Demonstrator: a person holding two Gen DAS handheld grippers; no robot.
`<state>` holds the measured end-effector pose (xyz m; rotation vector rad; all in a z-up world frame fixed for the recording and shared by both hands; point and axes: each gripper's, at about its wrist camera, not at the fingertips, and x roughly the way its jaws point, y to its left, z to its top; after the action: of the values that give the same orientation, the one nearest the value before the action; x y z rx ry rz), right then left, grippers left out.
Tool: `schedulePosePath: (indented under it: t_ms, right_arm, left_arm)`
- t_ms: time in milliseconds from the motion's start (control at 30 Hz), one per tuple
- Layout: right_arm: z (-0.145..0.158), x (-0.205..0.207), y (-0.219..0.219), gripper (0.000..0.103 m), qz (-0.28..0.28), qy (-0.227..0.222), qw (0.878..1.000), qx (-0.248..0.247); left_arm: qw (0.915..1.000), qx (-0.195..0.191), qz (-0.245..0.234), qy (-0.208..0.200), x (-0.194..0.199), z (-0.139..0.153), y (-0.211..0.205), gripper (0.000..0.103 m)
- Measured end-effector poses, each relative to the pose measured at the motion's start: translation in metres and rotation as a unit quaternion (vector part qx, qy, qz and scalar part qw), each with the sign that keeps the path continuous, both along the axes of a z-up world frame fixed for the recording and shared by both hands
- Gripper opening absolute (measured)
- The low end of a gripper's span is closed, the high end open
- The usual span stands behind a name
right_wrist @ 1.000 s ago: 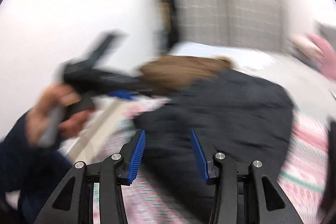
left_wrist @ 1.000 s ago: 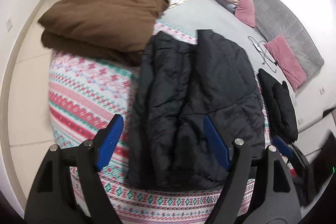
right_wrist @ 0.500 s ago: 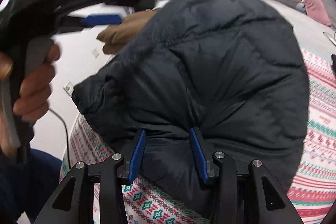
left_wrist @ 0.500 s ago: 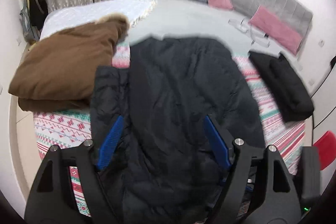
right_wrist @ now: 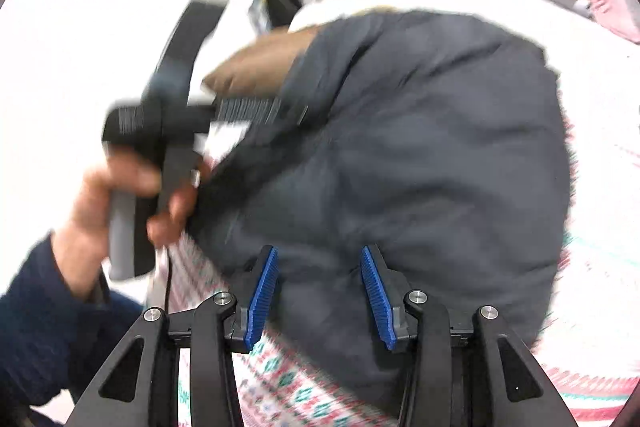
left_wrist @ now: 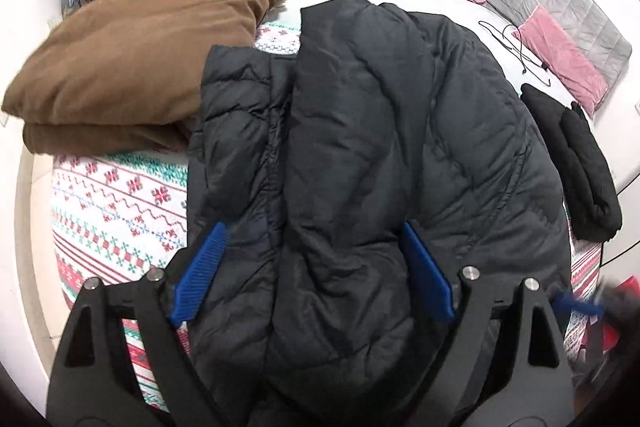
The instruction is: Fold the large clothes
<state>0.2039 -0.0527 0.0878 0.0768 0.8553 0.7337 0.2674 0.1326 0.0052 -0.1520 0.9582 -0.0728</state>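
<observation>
Two grippers engaged | left gripper (left_wrist: 312, 271): jaws just widened, black quilted puffer jacket (left_wrist: 360, 131) straddled | right gripper (right_wrist: 316, 291): jacket hem pinched at 6 o'clock.

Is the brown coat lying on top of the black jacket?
No, the folded brown coat lies beside the black jacket, on the patterned bedspread.

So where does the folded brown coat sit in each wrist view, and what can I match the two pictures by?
Left wrist: the brown coat lies upper left on the bed, beside the black puffer jacket.
Right wrist: only a blurred brown patch shows, upper middle, behind the jacket's far edge.
Shared landmark: the patterned blanket under the jacket, also at the bottom of the right wrist view.
</observation>
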Motion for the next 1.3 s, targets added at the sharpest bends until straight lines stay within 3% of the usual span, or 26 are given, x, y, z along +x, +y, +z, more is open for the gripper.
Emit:
schedulePosePath:
  t_ms: [100,267,400,533,633,700,800,900,933,967,1000,1133,1300]
  right_arm:
    - [0.012,0.041,-0.02,0.044,-0.055,0.0,0.998,-0.002]
    - [0.01,0.132,-0.045,0.044,-0.111,0.072,0.991,0.033]
    - [0.006,0.184,-0.027,0.044,-0.116,0.085,0.99,-0.007]
    - [-0.029,0.23,-0.008,0.044,-0.126,0.123,0.981,-0.077]
    - [-0.053,0.238,-0.002,0.044,-0.13,0.149,0.977,-0.076]
    - [-0.052,0.24,0.003,0.044,-0.125,0.146,0.977,-0.095]
    - [-0.033,0.24,0.028,0.044,-0.127,0.115,0.977,-0.131]
    - [0.0,0.23,0.058,0.043,-0.071,0.085,0.99,-0.091]
    - [0.012,0.223,0.077,0.033,-0.043,0.064,0.993,-0.093]
    - [0.019,0.219,0.095,0.016,-0.019,0.051,0.993,-0.102]
    - [0.021,0.218,0.108,0.012,-0.007,0.046,0.993,-0.11]
    - [0.02,0.215,0.164,0.011,0.045,0.019,0.985,-0.164]
    - [-0.01,0.232,0.196,0.011,0.048,0.039,0.981,-0.182]
  left_arm:
    - [1.0,0.004,-0.001,0.004,0.002,-0.003,-0.001,0.091]
    - [0.9999,0.002,-0.002,0.01,0.005,-0.004,-0.005,0.091]
    - [0.9999,0.0,-0.004,0.017,0.012,-0.005,-0.005,0.091]
    - [0.9998,-0.004,-0.007,0.017,0.013,-0.005,-0.002,0.091]
    - [0.9997,-0.006,-0.012,0.02,0.012,-0.004,0.001,0.091]
    - [0.9995,-0.011,-0.007,0.027,0.01,-0.003,0.004,0.091]
    - [0.9991,-0.02,-0.004,0.037,0.006,0.002,0.011,0.091]
    - [0.9983,-0.039,0.013,0.041,0.003,0.005,0.024,0.091]
    - [0.9976,-0.049,0.02,0.045,0.002,0.005,0.029,0.091]
    - [0.9964,-0.064,0.027,0.05,0.002,0.005,0.035,0.091]
    - [0.9948,-0.08,0.034,0.053,0.001,0.006,0.042,0.091]
    - [0.9939,-0.07,0.073,0.045,0.003,0.006,0.059,0.091]
    - [0.9912,-0.083,0.088,0.053,0.01,0.0,0.07,0.091]
